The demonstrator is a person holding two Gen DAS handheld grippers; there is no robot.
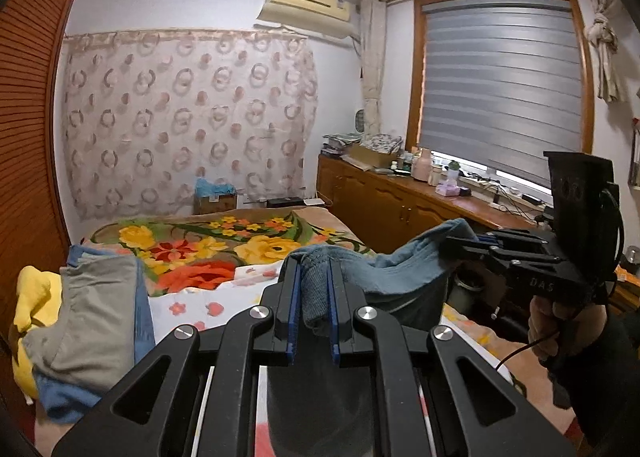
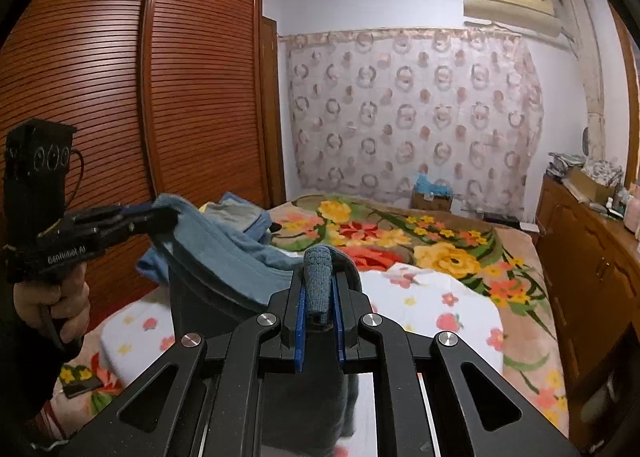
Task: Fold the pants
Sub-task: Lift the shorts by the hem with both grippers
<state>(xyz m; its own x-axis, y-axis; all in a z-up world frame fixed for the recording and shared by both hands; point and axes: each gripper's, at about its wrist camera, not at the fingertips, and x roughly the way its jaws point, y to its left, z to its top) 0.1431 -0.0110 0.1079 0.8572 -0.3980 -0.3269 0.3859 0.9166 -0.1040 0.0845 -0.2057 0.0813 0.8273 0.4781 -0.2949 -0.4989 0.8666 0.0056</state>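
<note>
The blue pants [image 1: 400, 271] hang stretched in the air above the bed, held at two points of one edge. In the left wrist view my left gripper [image 1: 313, 269] is shut on a bunched fold of the blue fabric. To its right, a hand holds my right gripper [image 1: 454, 245], which pinches the other end. In the right wrist view my right gripper [image 2: 320, 273] is shut on a rolled bit of the pants [image 2: 224, 253]. My left gripper [image 2: 160, 217] grips the far corner at the left. The lower part of the pants is hidden below both grippers.
A flowered blanket [image 1: 240, 241] and a white flowered sheet [image 2: 432, 297] cover the bed. A pile of grey, blue and yellow clothes [image 1: 92, 317] lies at its left edge beside the slatted wardrobe [image 2: 160, 97]. A cluttered wooden cabinet [image 1: 400, 201] runs under the window.
</note>
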